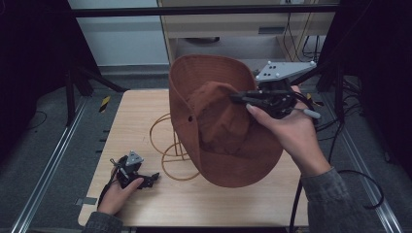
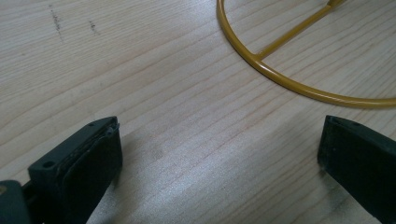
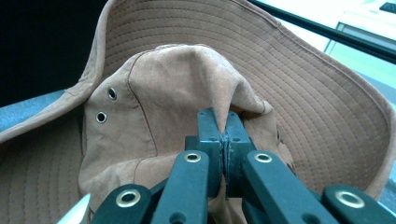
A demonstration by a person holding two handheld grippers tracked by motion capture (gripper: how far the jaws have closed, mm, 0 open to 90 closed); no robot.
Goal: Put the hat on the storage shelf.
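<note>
Our right tongs pinch the brown wide-brimmed fabric hat by its crown, lifted above the yellow wire stand; placing remains. Left tongs rest open, empty, on the wooden tabletop.

lab | metal frame rails | trailing cables | wooden table

One brown hat, one yellow wire stand with seemingly two rings, two tongs, one worktop.
</note>
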